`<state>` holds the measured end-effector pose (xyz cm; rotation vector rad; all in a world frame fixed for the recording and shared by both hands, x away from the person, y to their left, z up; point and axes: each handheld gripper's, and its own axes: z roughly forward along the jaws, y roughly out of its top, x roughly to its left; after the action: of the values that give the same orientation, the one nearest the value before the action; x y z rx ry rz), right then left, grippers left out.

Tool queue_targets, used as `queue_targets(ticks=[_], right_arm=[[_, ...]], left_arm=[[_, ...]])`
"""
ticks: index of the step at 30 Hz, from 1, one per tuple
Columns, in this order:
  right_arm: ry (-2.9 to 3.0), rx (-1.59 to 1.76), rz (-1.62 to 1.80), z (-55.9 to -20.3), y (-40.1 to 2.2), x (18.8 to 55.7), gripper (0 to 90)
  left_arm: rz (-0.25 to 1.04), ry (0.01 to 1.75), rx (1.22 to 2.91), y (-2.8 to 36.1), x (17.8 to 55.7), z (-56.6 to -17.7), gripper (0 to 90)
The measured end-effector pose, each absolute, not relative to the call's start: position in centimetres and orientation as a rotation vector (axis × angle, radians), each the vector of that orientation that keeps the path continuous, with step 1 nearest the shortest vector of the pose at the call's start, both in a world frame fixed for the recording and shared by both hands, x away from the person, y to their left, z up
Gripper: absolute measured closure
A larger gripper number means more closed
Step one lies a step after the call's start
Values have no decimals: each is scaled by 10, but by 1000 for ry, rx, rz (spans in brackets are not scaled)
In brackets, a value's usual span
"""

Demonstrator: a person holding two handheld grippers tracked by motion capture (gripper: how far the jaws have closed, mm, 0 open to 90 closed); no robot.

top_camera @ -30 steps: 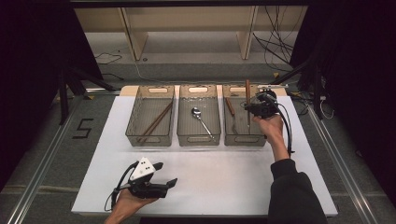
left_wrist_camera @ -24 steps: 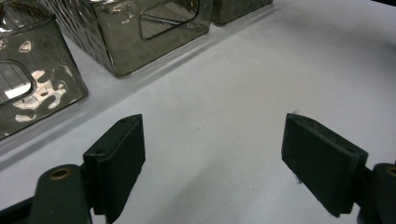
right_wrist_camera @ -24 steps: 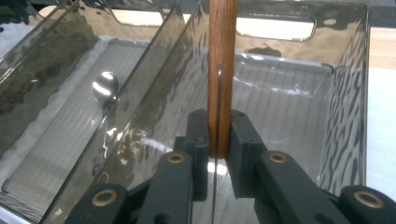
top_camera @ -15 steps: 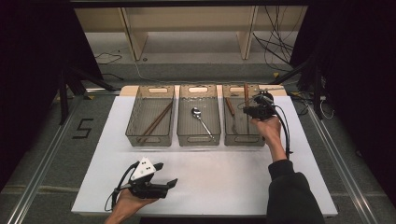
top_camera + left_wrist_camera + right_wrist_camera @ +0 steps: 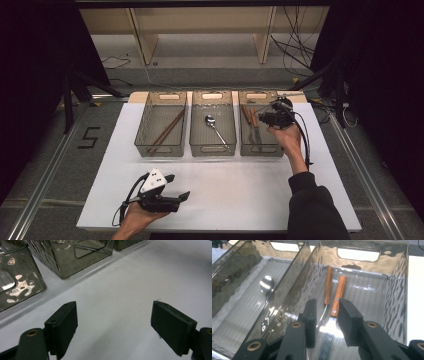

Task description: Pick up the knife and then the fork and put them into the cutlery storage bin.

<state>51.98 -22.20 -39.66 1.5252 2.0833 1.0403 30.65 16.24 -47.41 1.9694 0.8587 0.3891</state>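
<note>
**Right gripper over the right bin, jaws parted above two wooden-handled utensils**

Counts: three clear smoked bins in a row. Left bin [image 5: 161, 125] holds brown chopsticks [image 5: 167, 131], number not clear. Middle bin [image 5: 213, 125] holds one metal spoon [image 5: 216, 129]. Right bin [image 5: 258, 147] holds two wooden-handled utensils [image 5: 335, 293] lying side by side, handles toward the far wall; one shows a flat metal blade, the other's working end cannot be made out.

Surface and room: white table top [image 5: 240, 190], grey floor with metal rails on both sides, a black "5" marked on the floor at left, wooden shelving and loose cables beyond the table.

Tools: right gripper [image 5: 271, 118] hangs above the right bin. Its jaws have just been opening and stand a moderate gap apart; the utensils lie on the bin floor below them, unheld. Left gripper [image 5: 176, 187] sits low at the near edge of the table, jaws spread wide, bare table top between them.
</note>
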Motion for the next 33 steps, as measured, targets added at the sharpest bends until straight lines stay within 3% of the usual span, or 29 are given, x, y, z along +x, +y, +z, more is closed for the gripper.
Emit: queue_targets(ticks=[20,33], right_arm=[[2131,1378,1208,-389,-214,486,384],[2146,1251,1329,-393,-211,439,319]], left_arm=[[382,875,1961,165,308,-475,209],[381,881,1955,165,309,-475,209]])
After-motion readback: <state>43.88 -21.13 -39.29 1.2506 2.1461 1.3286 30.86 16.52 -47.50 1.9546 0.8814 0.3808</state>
